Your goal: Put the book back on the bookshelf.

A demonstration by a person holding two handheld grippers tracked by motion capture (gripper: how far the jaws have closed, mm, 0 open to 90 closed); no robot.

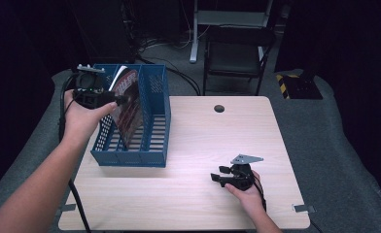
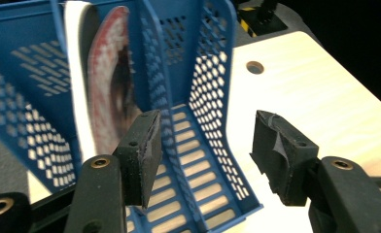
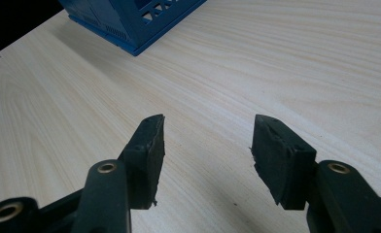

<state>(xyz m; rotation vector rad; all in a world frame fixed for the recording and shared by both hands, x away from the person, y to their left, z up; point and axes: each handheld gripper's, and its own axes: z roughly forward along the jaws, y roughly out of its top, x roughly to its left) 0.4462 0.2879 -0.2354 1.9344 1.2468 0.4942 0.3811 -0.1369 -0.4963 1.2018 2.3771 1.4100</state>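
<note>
A blue slotted file rack stands on the left part of the pale wooden table. A red-covered book stands upright in one of its compartments, leaning slightly. My left gripper hovers at the rack's far left side, beside the book's top edge. In the left gripper view its jaws stand open with nothing gripped, and behind them are the book and the rack's dividers. My right gripper rests low over the table near the front right, open and holding nothing.
A round cable hole sits near the table's far edge. A dark chair stands behind the table. A black cable trails off the table's left front. The rack's corner lies well ahead of the right gripper.
</note>
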